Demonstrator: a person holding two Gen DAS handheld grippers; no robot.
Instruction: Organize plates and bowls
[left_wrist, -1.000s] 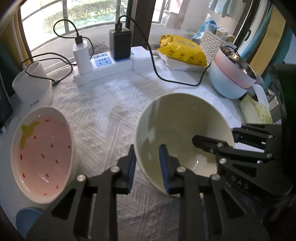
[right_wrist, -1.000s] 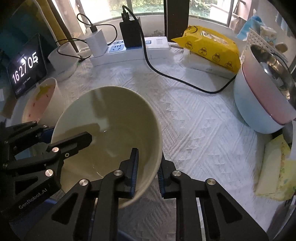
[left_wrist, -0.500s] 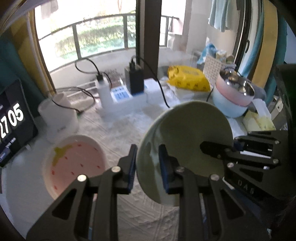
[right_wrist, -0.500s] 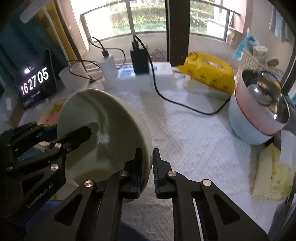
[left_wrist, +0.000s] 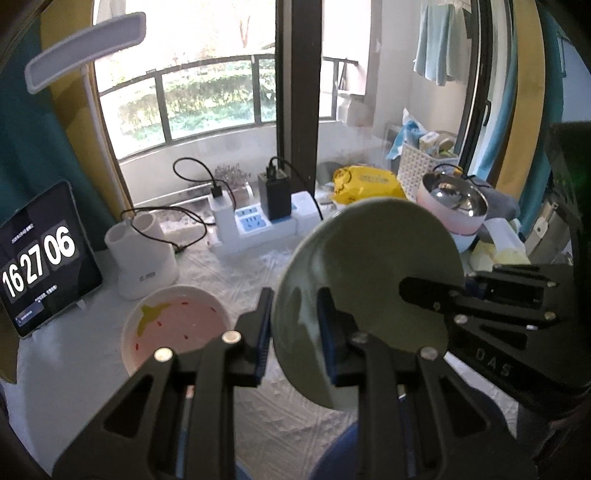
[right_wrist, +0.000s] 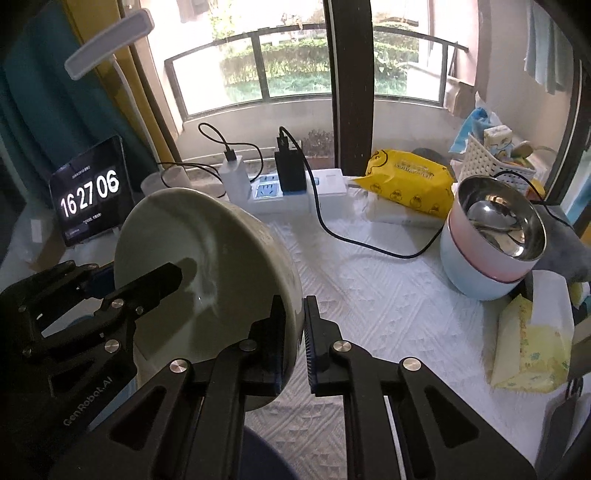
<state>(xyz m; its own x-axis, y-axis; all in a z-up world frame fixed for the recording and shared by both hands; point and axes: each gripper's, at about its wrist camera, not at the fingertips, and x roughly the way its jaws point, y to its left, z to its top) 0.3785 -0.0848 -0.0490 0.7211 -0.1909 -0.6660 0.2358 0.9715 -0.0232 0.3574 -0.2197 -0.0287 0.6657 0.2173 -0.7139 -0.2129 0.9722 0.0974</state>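
White quilted cloth covers the counter (right_wrist: 388, 302) before a barred window; a power strip (right_wrist: 295, 192) with chargers lies at the far edge. Left hand-held gripper (left_wrist: 293, 332) and right hand-held gripper (right_wrist: 293, 332) each clench an opposite rim of one pale green bowl (left_wrist: 369, 280), which hangs clear of the cloth between them, tipped steeply so its hollow faces the right-hand camera. The right jaws have just been closing and now pinch the rim wall tightly.

Risks, as judged: the glaze looks smooth and the grips sit only at the rim, so uneven motion of the two hands could twist the bowl out of one pinch and drop it. Ahead and to the left of the left hand-held gripper sits a strawberry-patterned bowl (left_wrist: 177, 328); lowering the green one carelessly there could knock rim on rim. A black cable (right_wrist: 369, 243) crosses the cloth ahead of the right hand-held gripper and might snag.

Appearance: the bowl is deep, round, glossy, celadon-tinted, empty, with a faint sheen inside.
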